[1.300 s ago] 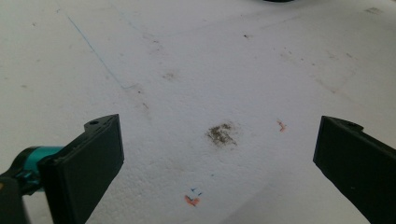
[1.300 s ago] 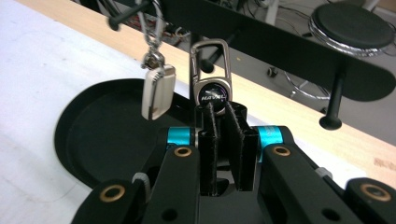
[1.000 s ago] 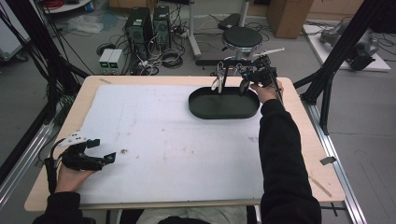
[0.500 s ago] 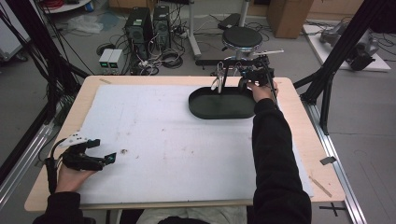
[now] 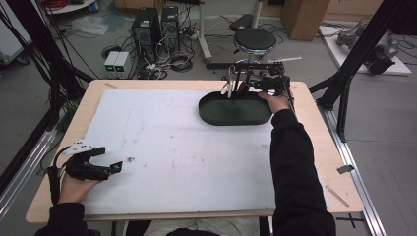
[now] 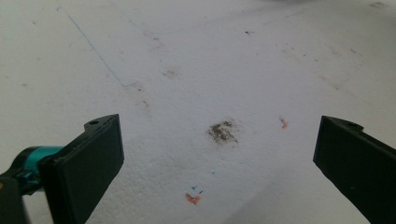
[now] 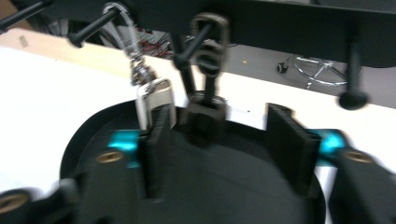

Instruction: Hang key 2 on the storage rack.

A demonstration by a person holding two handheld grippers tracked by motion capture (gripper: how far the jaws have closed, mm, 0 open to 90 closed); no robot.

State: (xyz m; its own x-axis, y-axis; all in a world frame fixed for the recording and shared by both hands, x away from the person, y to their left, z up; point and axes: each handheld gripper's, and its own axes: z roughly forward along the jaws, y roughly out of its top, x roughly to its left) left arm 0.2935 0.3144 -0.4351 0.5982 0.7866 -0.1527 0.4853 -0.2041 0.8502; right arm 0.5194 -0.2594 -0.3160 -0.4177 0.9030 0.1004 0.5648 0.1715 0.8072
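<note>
A black rack (image 5: 255, 66) with pegs stands at the table's far edge, above a black oval tray (image 5: 235, 110). From its pegs hang a silver tag (image 7: 154, 95) on a metal ring and a black tag (image 7: 205, 114) on a black loop. My right gripper (image 7: 219, 116) is open at the rack, its jaws either side of the black tag, with the silver tag by the left jaw; it is also in the high view (image 5: 242, 84). My left gripper (image 5: 109, 158) rests open near the table's front left corner, with bare mat between its jaws (image 6: 219, 130).
A white mat (image 5: 172, 147) covers most of the wooden table; a dark smudge (image 6: 223, 132) lies ahead of the left gripper. Behind the table are a stool (image 5: 254, 39), computer cases (image 5: 155, 24) and cables on the floor. Black frame posts flank both sides.
My right gripper has edged forward and left into the rack's hanging tags. The left gripper has hardly moved.
</note>
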